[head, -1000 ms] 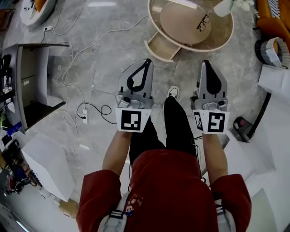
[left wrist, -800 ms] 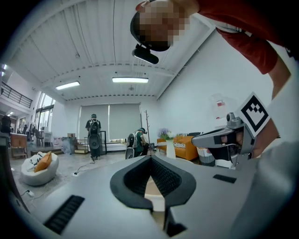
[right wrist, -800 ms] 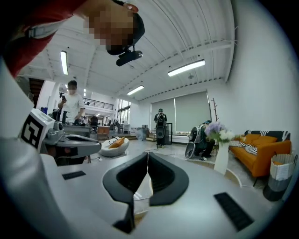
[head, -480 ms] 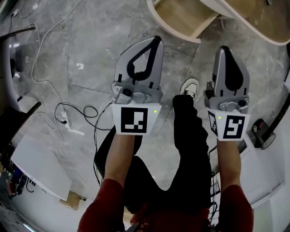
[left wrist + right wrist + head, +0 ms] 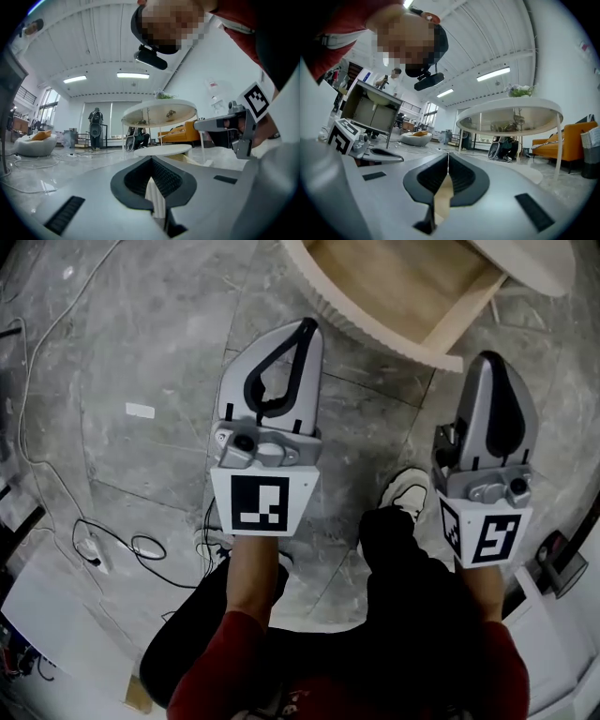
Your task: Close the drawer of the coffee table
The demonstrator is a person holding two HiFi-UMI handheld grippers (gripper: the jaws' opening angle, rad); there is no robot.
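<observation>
The coffee table's drawer stands pulled out at the top of the head view, pale wood with a curved ribbed front and nothing inside. A bit of the round table top shows at the top right. My left gripper is shut and empty, its tip just short of the drawer front. My right gripper is also shut and empty, below the drawer's right corner. In the left gripper view the table stands ahead beyond the closed jaws. The right gripper view shows the table top above and ahead.
Grey stone floor with cables at the left and a small white tag. The person's shoe lies between the grippers. An orange sofa, a cabinet and a standing person are farther off.
Both grippers have sunk low toward the floor as the person crouched. The open drawer has come much closer and now fills the top of the head view.
</observation>
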